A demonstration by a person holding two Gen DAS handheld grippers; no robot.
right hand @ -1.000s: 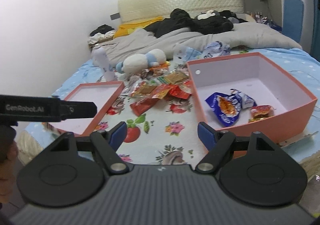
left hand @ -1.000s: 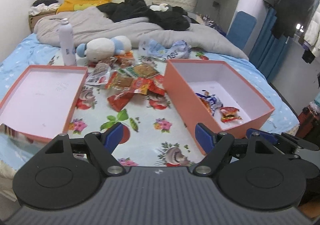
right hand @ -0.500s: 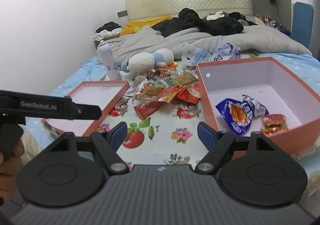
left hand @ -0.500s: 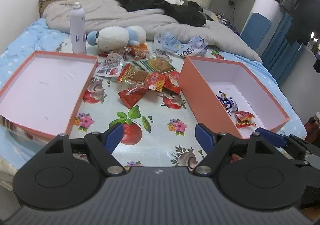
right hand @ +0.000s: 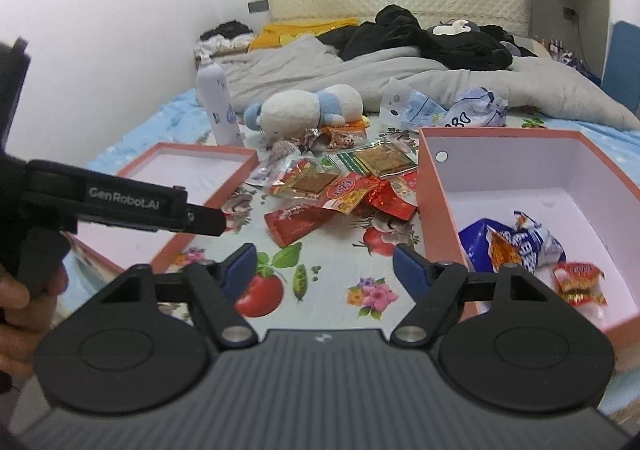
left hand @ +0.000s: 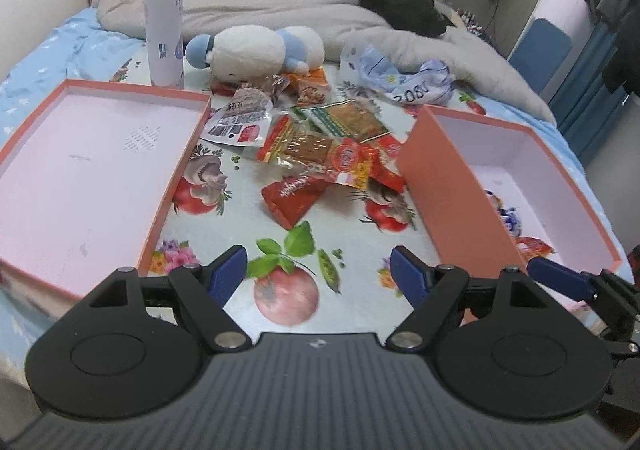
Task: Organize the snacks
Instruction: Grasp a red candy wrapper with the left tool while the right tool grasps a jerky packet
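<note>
The left gripper (left hand: 316,270) has its jaws spread wide with nothing between them, only the flowered cloth (left hand: 288,290) showing in the gap; it is angled down toward the snack pile (left hand: 320,146), which looks like a reach for the next packet. The right gripper (right hand: 324,270) also carries nothing, and its jaws are closing slightly over bare cloth, perhaps trimming the gap to suit a thin packet. Nearest both grippers lies a red packet (left hand: 294,196), a little loose from the heap and so the easiest to pick first. Behind it the other wrappers overlap each other, among them an orange-and-yellow packet (right hand: 346,192) and a green-edged flat packet (right hand: 376,160), so they would be harder to lift one at a time. The pile sits between two orange boxes, which seems arranged so either hand has a short carry. The shallow tray-like box (left hand: 28,118) on the left holds nothing, while the deeper box (right hand: 436,178) on the right already holds a blue bag (right hand: 516,244) and a small red packet (right hand: 578,282); sorting is judged barely begun. Farther up the bed a plush toy (left hand: 256,50), a white spray bottle (left hand: 163,26) and crumpled blue bags (right hand: 452,108) lie just beyond the snacks. In the right wrist view a hand (right hand: 20,302) grips the left gripper's handle.
</note>
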